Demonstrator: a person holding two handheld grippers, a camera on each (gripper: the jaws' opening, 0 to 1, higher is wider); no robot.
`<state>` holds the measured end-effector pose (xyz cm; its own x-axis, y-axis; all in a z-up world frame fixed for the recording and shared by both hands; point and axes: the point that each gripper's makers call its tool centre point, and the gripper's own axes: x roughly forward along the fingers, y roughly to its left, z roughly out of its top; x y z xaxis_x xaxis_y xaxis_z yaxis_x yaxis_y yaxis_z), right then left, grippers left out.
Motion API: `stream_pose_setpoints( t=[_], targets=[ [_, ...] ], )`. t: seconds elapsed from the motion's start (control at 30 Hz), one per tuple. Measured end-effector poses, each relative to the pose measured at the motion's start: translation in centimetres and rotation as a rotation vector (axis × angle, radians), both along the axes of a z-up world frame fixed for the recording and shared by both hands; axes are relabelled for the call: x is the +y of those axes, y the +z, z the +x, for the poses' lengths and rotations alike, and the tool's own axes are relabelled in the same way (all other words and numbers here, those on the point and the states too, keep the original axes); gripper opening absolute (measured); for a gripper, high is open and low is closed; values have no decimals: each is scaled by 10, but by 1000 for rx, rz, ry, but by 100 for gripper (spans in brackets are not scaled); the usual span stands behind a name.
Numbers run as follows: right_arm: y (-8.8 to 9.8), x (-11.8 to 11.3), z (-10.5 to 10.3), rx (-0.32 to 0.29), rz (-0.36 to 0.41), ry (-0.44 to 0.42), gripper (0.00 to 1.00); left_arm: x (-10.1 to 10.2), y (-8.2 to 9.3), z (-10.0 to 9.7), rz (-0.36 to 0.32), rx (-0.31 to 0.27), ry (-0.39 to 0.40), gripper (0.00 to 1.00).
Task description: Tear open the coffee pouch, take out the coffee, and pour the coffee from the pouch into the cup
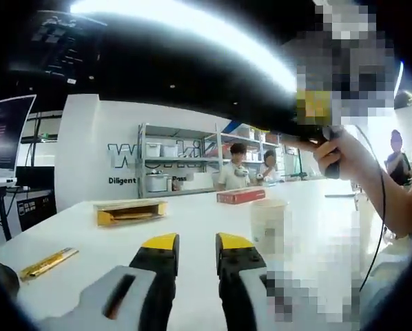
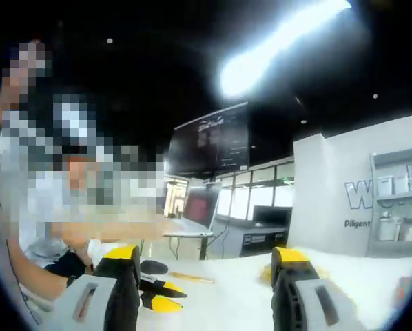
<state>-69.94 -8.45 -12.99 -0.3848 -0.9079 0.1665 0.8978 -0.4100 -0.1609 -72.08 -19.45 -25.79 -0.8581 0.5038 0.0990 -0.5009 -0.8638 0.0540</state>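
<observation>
Both grippers, left (image 1: 196,243) and right (image 2: 206,258), hang open and empty. Aimed high, they could knock over the cup (image 1: 269,226).

Left gripper (image 1: 196,243): jaws a narrow gap apart, nothing between them, held low and level. Right gripper (image 2: 206,261): jaws spread wide, empty, tilted upward. Person's hand (image 1: 333,153) raised high at right of left gripper view, forearm bent down.

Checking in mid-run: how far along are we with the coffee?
Nothing looks done yet. A yellow pouch lies flat on the white table, the cup stands beside the left gripper. Both grippers hold nothing, right gripper wide open. Grasping, tearing, pouring remain.
</observation>
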Motion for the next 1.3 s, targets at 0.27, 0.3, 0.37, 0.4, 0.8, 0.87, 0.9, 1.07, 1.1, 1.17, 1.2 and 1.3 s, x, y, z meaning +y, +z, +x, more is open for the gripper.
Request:
stream_pose_setpoints(
  t=[0.27,0.3,0.37,0.4,0.8,0.87,0.9,1.07,1.1,1.17,1.2,1.3],
  targets=[
    [-18,37,9,-3,-20,-61,77,3,1,2,0,2,-6,24],
    [-23,42,10,-4,-24,-72,77,3,1,2,2,3,-5,24],
    [-29,49,11,-6,-24,-87,77,4,2,3,8,4,-11,25],
    [-34,54,12,-7,-33,-96,77,4,4,4,13,11,-18,25],
    [-81,67,2,-59,-7,-156,77,-1,17,5,99,16,-47,27],
    [-92,68,-5,-63,18,-180,77,2,18,4,88,17,-49,27],
    [-97,68,-8,-66,27,-189,77,3,18,3,87,14,-51,27],
    [-121,69,-22,-121,68,-206,77,13,20,0,83,11,-70,28],
    [-124,69,-24,-127,74,-210,77,16,22,0,80,14,-76,28],
    [-127,68,-25,-128,73,-210,76,20,26,-3,91,18,-97,28],
    [-129,67,-27,-126,75,-212,76,23,29,-3,104,20,-111,28],
    [-128,67,-36,-124,100,-213,76,32,29,-7,97,21,-121,28]
  ],
)
